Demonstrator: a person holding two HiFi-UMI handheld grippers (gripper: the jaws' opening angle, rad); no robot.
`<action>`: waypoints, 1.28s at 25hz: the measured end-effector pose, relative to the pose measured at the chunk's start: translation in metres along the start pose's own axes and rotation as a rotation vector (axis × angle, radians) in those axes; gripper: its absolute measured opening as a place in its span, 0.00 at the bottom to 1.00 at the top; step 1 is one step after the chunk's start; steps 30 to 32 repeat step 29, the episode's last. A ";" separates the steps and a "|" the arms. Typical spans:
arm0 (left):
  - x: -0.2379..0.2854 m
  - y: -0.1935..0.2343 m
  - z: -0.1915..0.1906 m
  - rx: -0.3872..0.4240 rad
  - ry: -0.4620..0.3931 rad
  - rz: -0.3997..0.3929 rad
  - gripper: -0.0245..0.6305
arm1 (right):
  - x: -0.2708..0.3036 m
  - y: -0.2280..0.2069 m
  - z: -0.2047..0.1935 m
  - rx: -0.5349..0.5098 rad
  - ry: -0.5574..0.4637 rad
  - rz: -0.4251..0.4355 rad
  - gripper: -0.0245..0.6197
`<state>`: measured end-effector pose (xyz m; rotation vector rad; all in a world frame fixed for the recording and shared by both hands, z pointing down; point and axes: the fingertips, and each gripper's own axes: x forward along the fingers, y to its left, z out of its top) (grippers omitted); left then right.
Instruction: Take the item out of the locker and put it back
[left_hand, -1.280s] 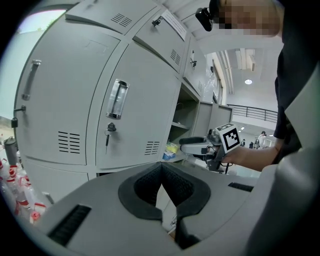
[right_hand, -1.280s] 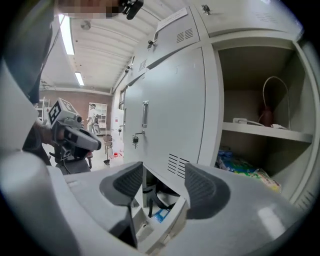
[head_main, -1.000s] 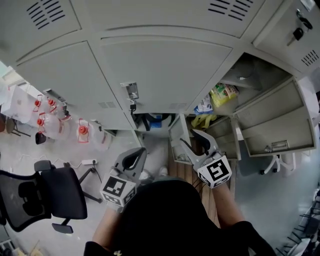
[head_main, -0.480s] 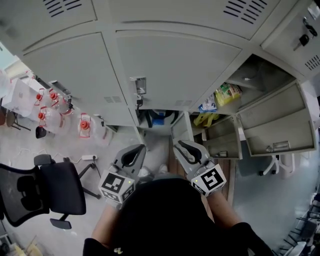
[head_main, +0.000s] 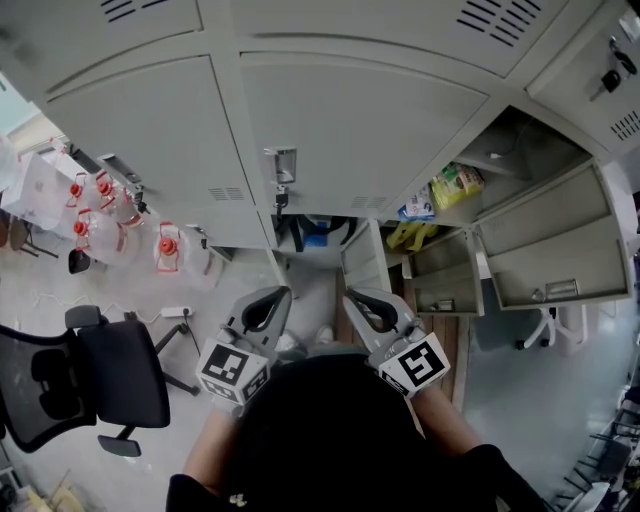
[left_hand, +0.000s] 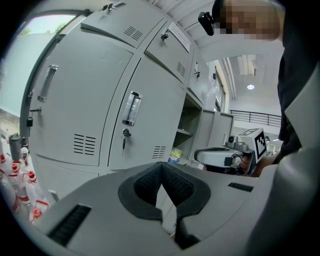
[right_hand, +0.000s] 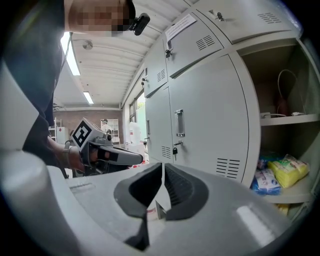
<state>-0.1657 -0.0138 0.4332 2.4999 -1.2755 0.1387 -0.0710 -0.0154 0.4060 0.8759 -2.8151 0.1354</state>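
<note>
While the yellow packet (head_main: 455, 185) sits in the open locker (head_main: 512, 140), left tongs (head_main: 277, 292) and right tongs (head_main: 353, 297) are closed (both empty).

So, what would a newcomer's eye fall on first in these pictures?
The open locker at the right, with a yellow packet on its shelf, stands out against the closed grey doors. Low in the middle, the left gripper and right gripper sit side by side, both shut and empty. On the floor at the left stand jugs with red caps.

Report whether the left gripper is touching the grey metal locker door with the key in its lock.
Apart. The left gripper view shows the grey metal locker door standing well beyond the left gripper, clear space between.
</note>
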 end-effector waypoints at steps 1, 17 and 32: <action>0.000 0.000 0.000 0.000 -0.001 0.000 0.05 | 0.000 0.000 0.000 0.000 0.000 -0.001 0.06; -0.003 -0.001 -0.005 -0.010 0.003 0.011 0.05 | -0.001 -0.002 -0.006 0.004 0.023 -0.007 0.06; -0.003 -0.005 -0.007 -0.014 0.004 0.017 0.05 | -0.005 -0.004 -0.010 0.014 0.031 -0.009 0.06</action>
